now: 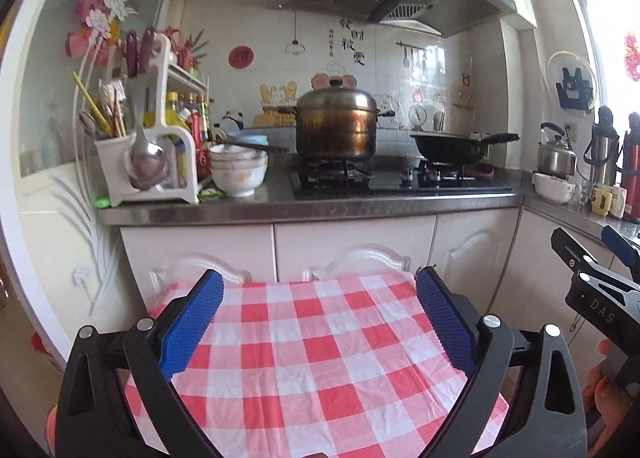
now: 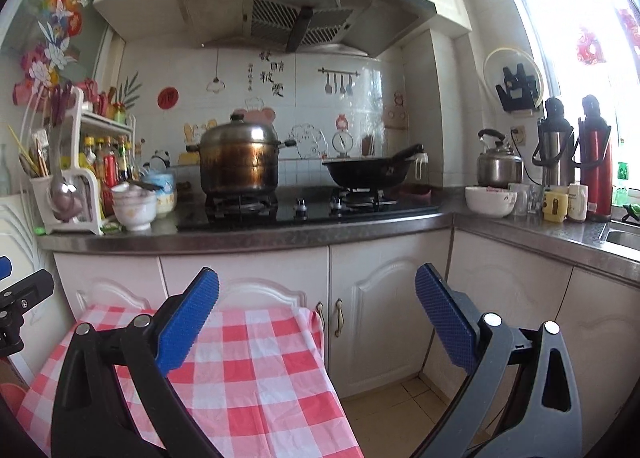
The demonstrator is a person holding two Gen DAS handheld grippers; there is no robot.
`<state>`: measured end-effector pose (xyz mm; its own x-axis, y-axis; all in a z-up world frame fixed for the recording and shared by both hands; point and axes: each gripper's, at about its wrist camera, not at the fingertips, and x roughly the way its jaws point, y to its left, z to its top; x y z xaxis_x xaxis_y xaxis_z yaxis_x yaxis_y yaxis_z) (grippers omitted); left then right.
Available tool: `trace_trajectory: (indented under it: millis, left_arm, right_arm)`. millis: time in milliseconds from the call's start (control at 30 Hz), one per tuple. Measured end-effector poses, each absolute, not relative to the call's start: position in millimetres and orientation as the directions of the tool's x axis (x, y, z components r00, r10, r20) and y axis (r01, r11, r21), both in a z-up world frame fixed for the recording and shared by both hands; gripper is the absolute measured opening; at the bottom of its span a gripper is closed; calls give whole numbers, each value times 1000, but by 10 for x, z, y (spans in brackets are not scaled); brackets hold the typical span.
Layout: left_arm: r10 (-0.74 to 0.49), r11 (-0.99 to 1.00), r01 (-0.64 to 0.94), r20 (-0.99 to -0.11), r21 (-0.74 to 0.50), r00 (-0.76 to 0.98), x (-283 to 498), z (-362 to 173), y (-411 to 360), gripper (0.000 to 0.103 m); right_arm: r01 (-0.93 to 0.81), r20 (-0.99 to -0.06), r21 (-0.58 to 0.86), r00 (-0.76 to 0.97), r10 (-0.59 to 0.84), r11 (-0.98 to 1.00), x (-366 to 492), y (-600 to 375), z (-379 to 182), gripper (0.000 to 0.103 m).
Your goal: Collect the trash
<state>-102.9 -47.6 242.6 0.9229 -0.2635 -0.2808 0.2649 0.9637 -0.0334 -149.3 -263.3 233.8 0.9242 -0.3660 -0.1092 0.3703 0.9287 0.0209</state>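
A green wrapper (image 1: pixel 210 193) lies on the dark counter (image 1: pixel 280 204) beside stacked white bowls (image 1: pixel 239 170); a smaller green scrap (image 1: pixel 102 202) sits at the counter's left end. In the right wrist view the green wrapper (image 2: pixel 112 227) shows by the same bowls (image 2: pixel 134 206). My left gripper (image 1: pixel 319 282) is open and empty above a table with a red-and-white checked cloth (image 1: pixel 320 358), well short of the counter. My right gripper (image 2: pixel 317 278) is open too, over the cloth's right edge (image 2: pixel 256 358), holding nothing. It also shows in the left wrist view as the right gripper (image 1: pixel 592 258).
On the stove (image 1: pixel 400 178) stand a steel pot (image 1: pixel 336 126) and a black wok (image 1: pixel 452 146). A utensil rack (image 1: pixel 148 146) and bottles fill the left end. A kettle (image 2: pixel 498 166), thermoses (image 2: pixel 596 154), cups and a bowl (image 2: pixel 490 200) crowd the right counter near a sink (image 2: pixel 624 238). Tiled floor (image 2: pixel 392 410) lies right of the table.
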Motion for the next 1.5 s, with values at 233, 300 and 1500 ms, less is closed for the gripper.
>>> trace_trajectory:
  millis: [233,300,1500]
  left_arm:
    - [-248,968,249,-269,-30,931,-1268,2566,-302,96]
    - [-250,967,251,-275,-33,928,-1316,2583,-267,96]
    - [-149,987,159,-544,-29,826,-941,1622,-69,96]
  right_arm:
    - [353,-67,26,934,-351,935,-1798,-2504,2534,99]
    - [345,-60,37,938,-343,938,-1865,-2484,2573,99]
    - [187,-367,95,919,-140,978,-1310,-2325,1825,99]
